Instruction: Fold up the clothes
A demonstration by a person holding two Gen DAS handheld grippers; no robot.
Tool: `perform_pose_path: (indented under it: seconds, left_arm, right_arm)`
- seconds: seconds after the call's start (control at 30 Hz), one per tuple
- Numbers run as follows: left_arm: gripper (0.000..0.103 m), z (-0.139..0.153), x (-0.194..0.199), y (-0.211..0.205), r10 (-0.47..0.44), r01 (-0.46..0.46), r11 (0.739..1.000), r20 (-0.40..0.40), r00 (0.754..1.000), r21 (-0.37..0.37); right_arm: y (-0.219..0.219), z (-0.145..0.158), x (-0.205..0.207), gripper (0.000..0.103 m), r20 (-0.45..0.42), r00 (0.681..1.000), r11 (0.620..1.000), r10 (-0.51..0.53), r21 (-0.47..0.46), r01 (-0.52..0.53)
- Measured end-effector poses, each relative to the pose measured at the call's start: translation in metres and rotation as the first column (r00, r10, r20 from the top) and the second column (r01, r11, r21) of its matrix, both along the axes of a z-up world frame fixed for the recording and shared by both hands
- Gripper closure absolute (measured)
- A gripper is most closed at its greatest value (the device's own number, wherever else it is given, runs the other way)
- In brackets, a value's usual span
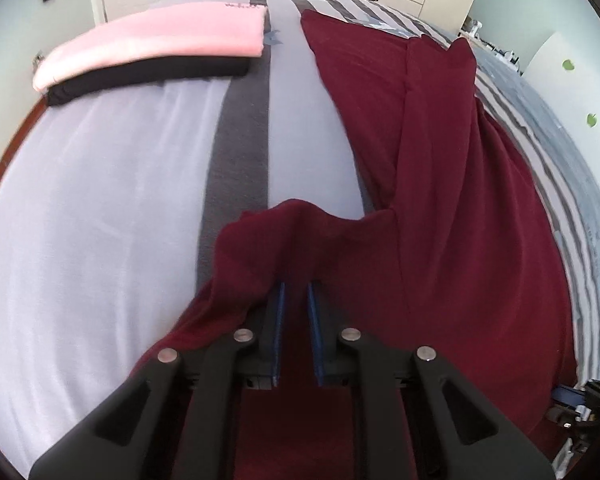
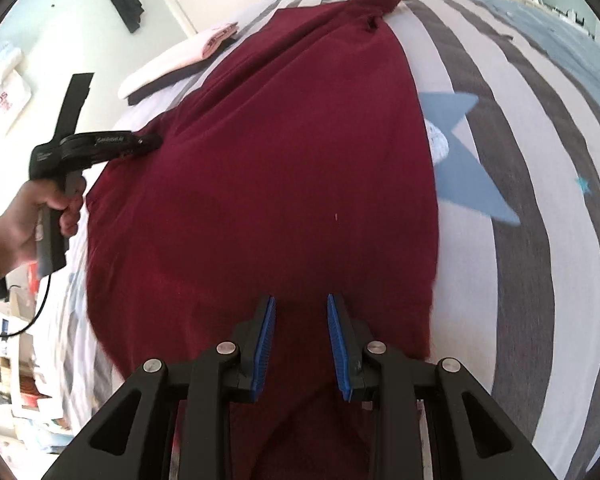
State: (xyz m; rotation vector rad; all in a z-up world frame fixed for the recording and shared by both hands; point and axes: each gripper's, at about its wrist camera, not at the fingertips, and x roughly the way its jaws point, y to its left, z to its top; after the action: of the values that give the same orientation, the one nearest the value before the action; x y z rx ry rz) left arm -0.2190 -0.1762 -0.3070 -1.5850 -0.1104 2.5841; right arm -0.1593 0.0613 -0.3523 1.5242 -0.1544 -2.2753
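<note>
A maroon garment point(image 1: 452, 184) lies spread on a striped bed point(image 1: 100, 208). The left gripper point(image 1: 296, 292) has its blue fingers point(image 1: 279, 320) clenched on a raised fold of the garment's near edge. The right gripper point(image 2: 301, 304) holds its fingers slightly apart over the cloth; whether they pinch it cannot be told. Beyond the left fingers, bare sheet runs to a folded pink garment point(image 1: 160, 40) stacked on a black one point(image 1: 148, 76).

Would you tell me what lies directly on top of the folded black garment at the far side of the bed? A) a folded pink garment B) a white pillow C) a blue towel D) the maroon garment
A: the folded pink garment sits stacked on the black garment, apart from the maroon garment.
</note>
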Motion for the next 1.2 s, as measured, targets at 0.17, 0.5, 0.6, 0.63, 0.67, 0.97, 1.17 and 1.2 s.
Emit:
perform_pose_path:
  seconds: [0.17,0.5,0.6,0.63,0.67,0.97,1.17,1.2]
  left_arm:
    - [0.094,0.007,0.007,-0.014,0.123,-0.123,0.992,0.029,0.992,-0.018]
    - [0.088,0.051,0.006,0.007,0.221,-0.225,0.966,-0.041,0.974,-0.131]
    - [0.088,0.049,-0.021,0.038,0.119,-0.124,0.984,-0.047,0.992,-0.130]
    - [0.088,0.044,-0.032,0.043,0.104,-0.109,0.984,-0.042,0.994,-0.140]
    - [0.088,0.037,-0.040,0.044,0.095,-0.099,0.984,-0.033,0.995,-0.150]
    - [0.085,0.001,-0.033,-0.019,0.173,-0.172,0.983,0.012,0.985,-0.072]
    - [0.085,0.003,-0.038,-0.037,0.188,-0.189,0.982,0.056,0.981,0.000]
    - [0.085,0.007,-0.040,-0.035,0.189,-0.188,0.982,0.050,0.981,-0.026]
  right_arm:
    - [0.015,-0.001,0.010,0.079,0.079,0.994,0.997,0.072,-0.031,-0.070]
    - [0.038,0.038,-0.038,0.079,0.066,0.981,0.982,0.185,-0.057,-0.181]
    - [0.034,0.045,-0.081,0.079,-0.016,0.983,0.982,0.183,-0.044,-0.183]
    - [0.033,0.046,-0.096,0.078,-0.040,0.983,0.983,0.178,-0.037,-0.180]
    - [0.029,0.045,-0.112,0.078,-0.063,0.984,0.985,0.169,-0.030,-0.172]
    - [-0.009,0.035,-0.246,0.079,-0.211,0.977,0.999,0.019,0.030,-0.013]
    - [0.000,0.008,-0.295,0.079,-0.162,0.983,0.993,-0.084,0.069,0.096]
    - [0.002,0.002,-0.299,0.079,-0.150,0.984,0.992,-0.091,0.075,0.103]
